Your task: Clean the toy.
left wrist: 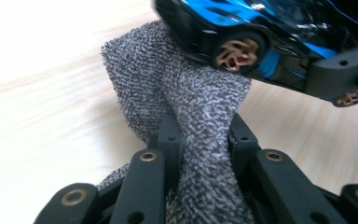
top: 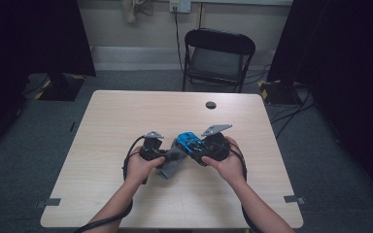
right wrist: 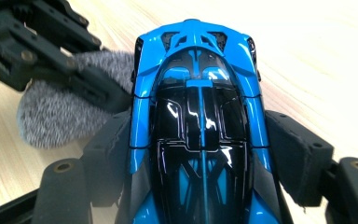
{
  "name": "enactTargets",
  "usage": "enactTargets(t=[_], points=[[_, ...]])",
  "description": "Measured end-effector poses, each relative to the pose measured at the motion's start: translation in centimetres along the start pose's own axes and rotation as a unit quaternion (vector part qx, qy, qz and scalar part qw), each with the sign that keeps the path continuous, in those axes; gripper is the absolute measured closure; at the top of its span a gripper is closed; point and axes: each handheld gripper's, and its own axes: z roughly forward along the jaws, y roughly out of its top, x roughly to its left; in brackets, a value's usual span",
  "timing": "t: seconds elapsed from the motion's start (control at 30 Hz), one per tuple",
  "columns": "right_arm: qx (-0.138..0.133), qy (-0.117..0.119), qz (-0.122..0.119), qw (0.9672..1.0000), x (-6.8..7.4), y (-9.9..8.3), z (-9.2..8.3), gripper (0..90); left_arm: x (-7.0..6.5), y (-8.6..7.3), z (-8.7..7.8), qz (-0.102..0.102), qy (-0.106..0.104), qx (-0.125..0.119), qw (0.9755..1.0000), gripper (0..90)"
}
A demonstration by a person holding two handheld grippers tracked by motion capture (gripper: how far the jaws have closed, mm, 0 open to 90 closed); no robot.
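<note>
A blue and black toy car point(top: 188, 141) is held above the table between the jaws of my right gripper point(top: 196, 147), which are shut on its two sides. In the right gripper view the car point(right wrist: 198, 112) points away, with a pad against each flank. My left gripper point(top: 166, 156) is shut on a grey fuzzy cloth point(top: 173, 164). Seen from the left gripper view, the cloth point(left wrist: 191, 93) bunches up between the jaws of that gripper point(left wrist: 200, 137) and presses against the car point(left wrist: 261, 32) by a gold-rimmed wheel. The cloth's lower end rests on the table.
The light wooden table point(top: 126, 116) has a dark round hole point(top: 211, 105) near its far edge. A black folding chair point(top: 217, 57) stands behind the table. Dark curtains hang at both sides, with cables on the floor.
</note>
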Motion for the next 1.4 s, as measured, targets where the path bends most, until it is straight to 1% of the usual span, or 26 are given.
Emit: enactTargets(t=[0.13, 0.23, 0.3, 0.33, 0.43, 0.6, 0.73, 0.8, 0.87, 0.93, 1.17, 1.23, 1.33, 1.4], points=[[-0.002, 0.002, 0.0, 1.0, 0.1, 0.1, 0.0, 28.5, 0.7, 0.2, -0.5, -0.002, 0.013, -0.005, 0.9999, 72.7], [-0.002, 0.004, 0.001, 1.0, 0.1, 0.1, -0.1, 28.5, 1.2, 0.3, -0.9, -0.01, 0.023, -0.012, 0.9996, 72.7], [-0.002, 0.004, 0.001, 1.0, 0.1, 0.1, -0.2, 28.5, 1.5, 0.2, -1.1, -0.014, 0.026, -0.01, 0.9995, 72.7], [-0.004, 0.002, 0.0, 1.0, 0.1, 0.1, -0.3, 28.5, 1.5, 0.0, -1.1, -0.012, 0.025, -0.006, 0.9996, 72.8], [-0.011, 0.001, 0.001, 0.9999, -0.1, 0.3, -0.5, 28.5, 0.9, -0.5, -0.6, -0.002, 0.015, 0.012, 0.9998, 72.8], [-0.018, -0.001, 0.009, 0.9998, -0.4, 0.8, -0.8, 28.5, -1.0, -1.1, 0.6, 0.019, -0.016, 0.029, 0.9993, 72.8], [-0.014, -0.002, 0.004, 0.9999, -0.3, 1.0, -0.9, 28.5, -2.4, -0.9, 1.2, 0.035, -0.036, 0.034, 0.9982, 72.7], [-0.017, -0.003, 0.003, 0.9999, -0.3, 1.1, -0.9, 28.5, -3.1, -0.7, 1.4, 0.044, -0.043, 0.036, 0.9975, 72.7], [-0.016, -0.003, 0.003, 0.9999, -0.4, 1.1, -0.9, 28.5, -3.7, -0.7, 1.7, 0.045, -0.053, 0.037, 0.9969, 72.7], [-0.013, -0.004, 0.003, 0.9999, -0.4, 1.1, -0.9, 28.5, -4.0, -0.7, 1.9, 0.048, -0.057, 0.038, 0.9965, 72.7], [-0.004, -0.002, 0.001, 1.0, -0.1, 0.8, -0.3, 28.5, -4.2, -0.6, 2.2, 0.039, -0.069, 0.026, 0.9965, 72.7], [-0.003, -0.001, 0.002, 1.0, -0.1, 0.7, -0.2, 28.5, -4.1, -0.5, 2.1, 0.04, -0.066, 0.025, 0.9967, 72.7], [-0.001, 0.002, 0.003, 1.0, 0.0, 0.7, -0.1, 28.5, -3.8, -0.5, 2.0, 0.031, -0.064, 0.023, 0.9972, 72.7], [0.001, 0.002, 0.0, 1.0, 0.1, 0.7, 0.0, 28.5, -3.4, -0.5, 1.9, 0.027, -0.058, 0.021, 0.9977, 72.8]])
